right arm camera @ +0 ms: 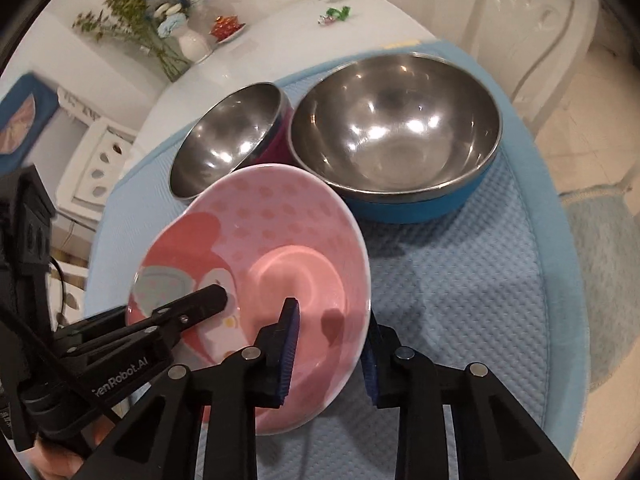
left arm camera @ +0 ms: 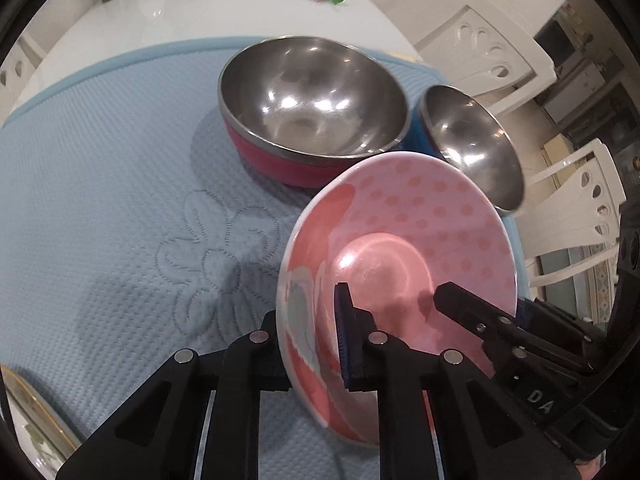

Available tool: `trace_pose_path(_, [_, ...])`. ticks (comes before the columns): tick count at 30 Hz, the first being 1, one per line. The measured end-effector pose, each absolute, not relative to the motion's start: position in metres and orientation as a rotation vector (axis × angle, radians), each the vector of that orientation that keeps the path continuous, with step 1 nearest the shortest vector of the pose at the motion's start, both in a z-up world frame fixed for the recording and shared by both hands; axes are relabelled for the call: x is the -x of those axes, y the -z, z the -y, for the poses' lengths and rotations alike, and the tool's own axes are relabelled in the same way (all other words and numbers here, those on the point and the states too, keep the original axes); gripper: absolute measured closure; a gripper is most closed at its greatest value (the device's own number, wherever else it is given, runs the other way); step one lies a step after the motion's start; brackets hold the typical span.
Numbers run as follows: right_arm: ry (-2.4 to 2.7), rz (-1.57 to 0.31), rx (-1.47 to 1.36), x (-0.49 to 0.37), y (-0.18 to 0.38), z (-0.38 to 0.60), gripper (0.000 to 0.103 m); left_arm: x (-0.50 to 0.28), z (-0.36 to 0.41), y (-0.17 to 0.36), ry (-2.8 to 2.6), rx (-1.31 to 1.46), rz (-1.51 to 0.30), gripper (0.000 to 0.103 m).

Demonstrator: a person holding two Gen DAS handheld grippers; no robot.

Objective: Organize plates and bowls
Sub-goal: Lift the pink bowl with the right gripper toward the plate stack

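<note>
Both our tongs are clamped on the pink bowl's rim: left tongs (left arm camera: 312,344) on one side, right tongs (right arm camera: 328,348) on the opposite one, so the pink bowl (left arm camera: 404,248) sits tilted between them over the blue mat (left arm camera: 100,184) on the desk (left arm camera: 168,4). Just behind it are the red steel bowl (left arm camera: 312,104) and the blue steel bowl (right arm camera: 396,136). Only the right view shows the flower vase (right arm camera: 192,42) (plus "GenRobot.AI" on the other tongs); the left view reads "DA".
</note>
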State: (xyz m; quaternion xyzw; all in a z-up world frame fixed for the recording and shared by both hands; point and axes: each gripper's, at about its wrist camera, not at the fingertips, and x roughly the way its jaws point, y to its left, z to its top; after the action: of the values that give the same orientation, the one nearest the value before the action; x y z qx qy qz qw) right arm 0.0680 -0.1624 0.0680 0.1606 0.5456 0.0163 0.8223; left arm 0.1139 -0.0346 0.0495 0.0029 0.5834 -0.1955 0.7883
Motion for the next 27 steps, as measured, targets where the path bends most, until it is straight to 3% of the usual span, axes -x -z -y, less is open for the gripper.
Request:
trace_pose_path(17, [-0.248, -1.221, -0.363, 0.012, -0.105, 0.128, 0.075, 0.008, -0.044, -0.083, 0.448, 0.037, -1.217, 0.091])
trace_pose_path(27, [-0.251, -1.166, -0.255, 0.03, -0.129, 0.102, 0.074, 0.029, -0.035, -0.094, 0.433, 0.041, -1.156, 0.09])
